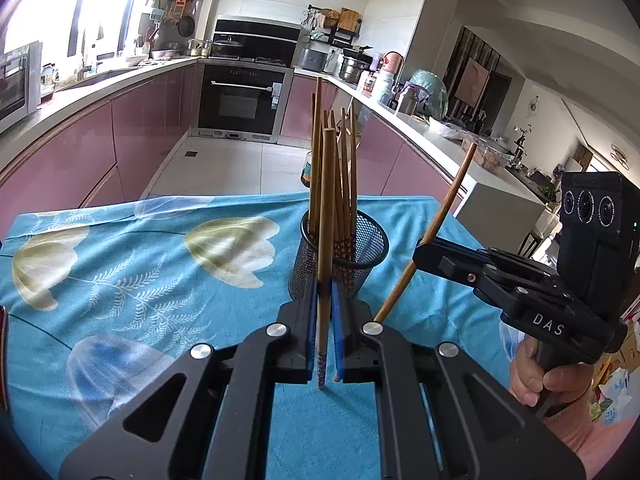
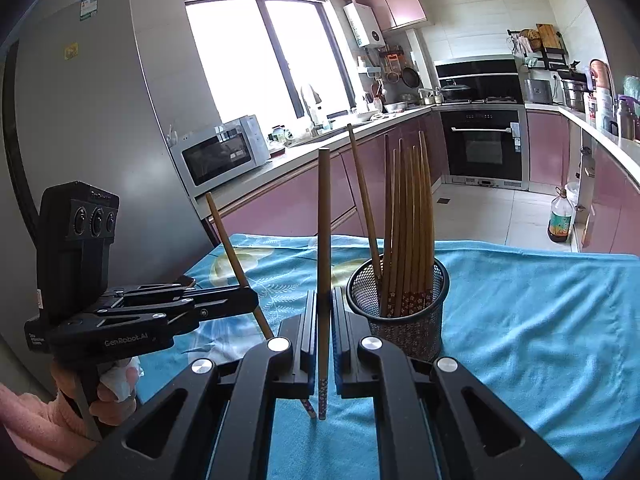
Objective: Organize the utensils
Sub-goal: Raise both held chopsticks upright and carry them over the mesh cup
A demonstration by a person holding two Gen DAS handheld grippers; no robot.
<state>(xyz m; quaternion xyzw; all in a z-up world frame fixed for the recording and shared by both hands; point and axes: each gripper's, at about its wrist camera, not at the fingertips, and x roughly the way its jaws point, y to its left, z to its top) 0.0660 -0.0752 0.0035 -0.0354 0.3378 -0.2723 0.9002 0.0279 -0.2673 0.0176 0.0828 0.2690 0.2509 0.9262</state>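
Note:
A black mesh cup (image 1: 362, 254) (image 2: 404, 322) stands on the blue flowered cloth (image 1: 120, 280) (image 2: 540, 320) with several brown chopsticks (image 1: 340, 184) (image 2: 412, 220) upright in it. My left gripper (image 1: 325, 292) (image 2: 254, 300) is shut on one chopstick (image 1: 326, 216) (image 2: 234, 256), just in front of the cup. My right gripper (image 2: 325, 296) (image 1: 418, 250) is shut on another chopstick (image 2: 323, 240) (image 1: 448, 204), near the cup's side. The patterned lower ends of both held chopsticks sit close together just above or on the cloth.
A hand (image 1: 536, 380) (image 2: 112, 388) grips each tool's handle. Beyond the table's far edge are tiled floor, pink cabinets and an oven (image 1: 240, 100). An oil bottle (image 2: 560, 220) stands on the floor. A fridge (image 2: 100, 120) and a microwave (image 2: 224, 152) are to the left.

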